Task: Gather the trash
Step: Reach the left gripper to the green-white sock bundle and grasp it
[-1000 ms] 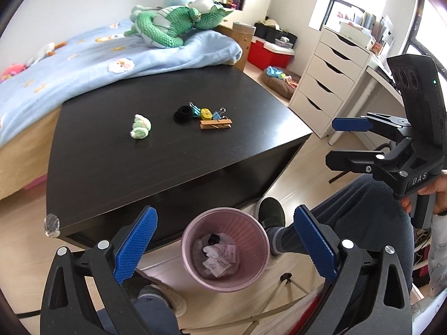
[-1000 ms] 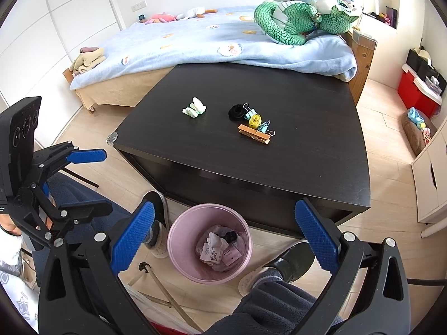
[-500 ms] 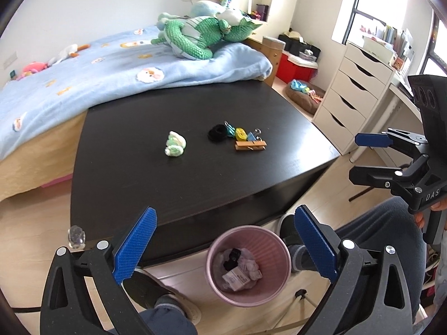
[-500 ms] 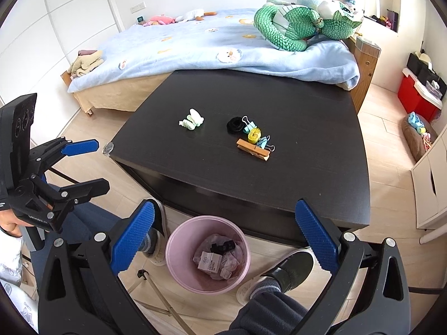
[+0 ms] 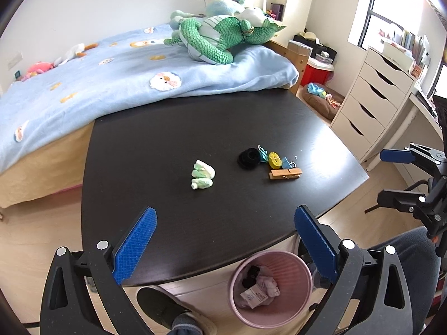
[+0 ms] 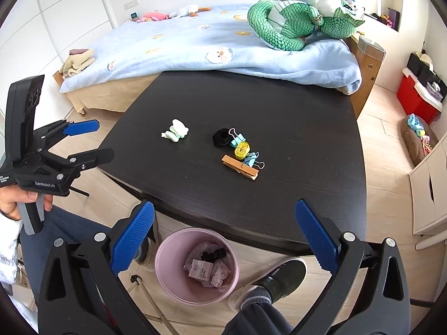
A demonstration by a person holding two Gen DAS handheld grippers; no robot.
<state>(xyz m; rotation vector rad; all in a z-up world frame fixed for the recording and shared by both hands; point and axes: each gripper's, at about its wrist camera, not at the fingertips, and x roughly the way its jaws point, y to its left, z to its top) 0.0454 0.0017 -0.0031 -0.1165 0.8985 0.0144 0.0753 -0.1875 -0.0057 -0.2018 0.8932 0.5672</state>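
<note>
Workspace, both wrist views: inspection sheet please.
Surface: dark wooden table, mostly bare.
Job's things: crumpled white-green wrapper on table; pink round bin on floor at the near edge, holding paper scraps.
Clutter: black hair tie, yellow tape roll, blue binder clips, wooden clothespin, clustered.
Grippers: left claw open, empty; right claw open, empty.
Cables: nothing seen.
Surroundings: blue-quilted bed, green plush dragon, white drawer unit.

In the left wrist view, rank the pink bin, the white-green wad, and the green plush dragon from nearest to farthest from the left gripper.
1. pink bin, on the floor just below the left gripper.
2. white-green wad, mid-table.
3. green plush dragon, far on the bed.
</note>
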